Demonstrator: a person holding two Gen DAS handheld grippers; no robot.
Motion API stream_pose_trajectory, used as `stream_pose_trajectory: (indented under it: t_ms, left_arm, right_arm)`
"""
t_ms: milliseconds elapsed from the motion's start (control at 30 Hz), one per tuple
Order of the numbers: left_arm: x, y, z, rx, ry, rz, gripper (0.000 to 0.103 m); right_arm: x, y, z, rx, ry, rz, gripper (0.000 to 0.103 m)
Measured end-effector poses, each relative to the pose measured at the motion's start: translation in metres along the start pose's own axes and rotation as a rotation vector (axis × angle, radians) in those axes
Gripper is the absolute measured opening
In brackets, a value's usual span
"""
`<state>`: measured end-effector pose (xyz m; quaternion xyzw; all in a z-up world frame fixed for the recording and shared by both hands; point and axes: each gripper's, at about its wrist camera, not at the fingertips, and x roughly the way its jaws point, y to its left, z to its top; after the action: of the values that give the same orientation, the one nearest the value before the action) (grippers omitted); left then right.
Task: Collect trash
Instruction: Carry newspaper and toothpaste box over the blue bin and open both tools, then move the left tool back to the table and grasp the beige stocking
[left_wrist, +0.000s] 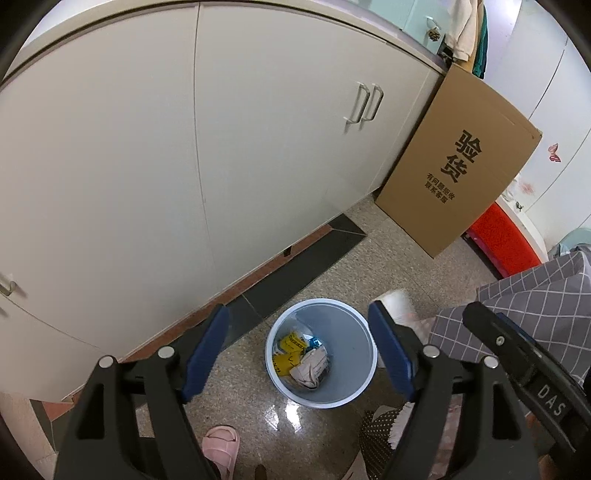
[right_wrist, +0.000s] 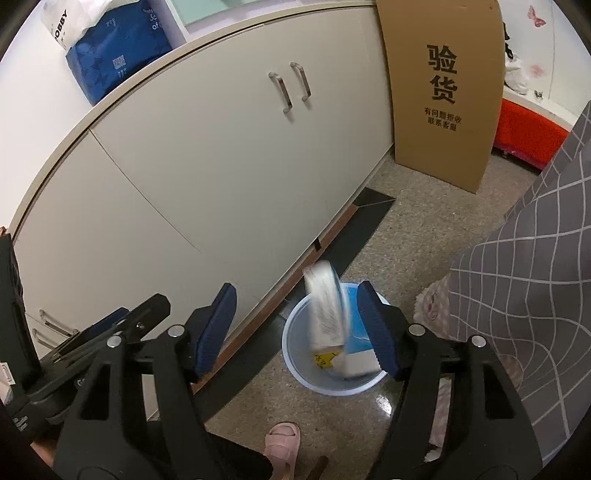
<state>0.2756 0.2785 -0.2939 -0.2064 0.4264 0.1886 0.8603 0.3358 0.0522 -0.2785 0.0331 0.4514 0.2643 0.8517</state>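
Both tongs, left (left_wrist: 297, 354) and right (right_wrist: 297, 330), gaped wide, empty; blurred white item (right_wrist: 327, 306) partly hid bin (right_wrist: 295, 332).

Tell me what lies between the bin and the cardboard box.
Only bare speckled floor, plus a dark tile strip along the cabinet base, lies between the bin and the cardboard box. The left wrist view shows it best.

Speckled stone floor (left_wrist: 399, 251) with a dark tile strip along the cabinet base. On it: pale blue trash bin (left_wrist: 347, 384), tall cardboard box (left_wrist: 458, 162) beside the cabinet, pink slipper (left_wrist: 221, 443).
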Motion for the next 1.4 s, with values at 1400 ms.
stream_pose_trajectory:
  t_ms: [1400]
  left_arm:
    - [-0.163, -0.306, -0.096, 0.583, -0.154, -0.367, 0.083]
  right_arm:
    - [-0.325, -0.217, -0.067, 0.281, -0.445, -0.337, 0.08]
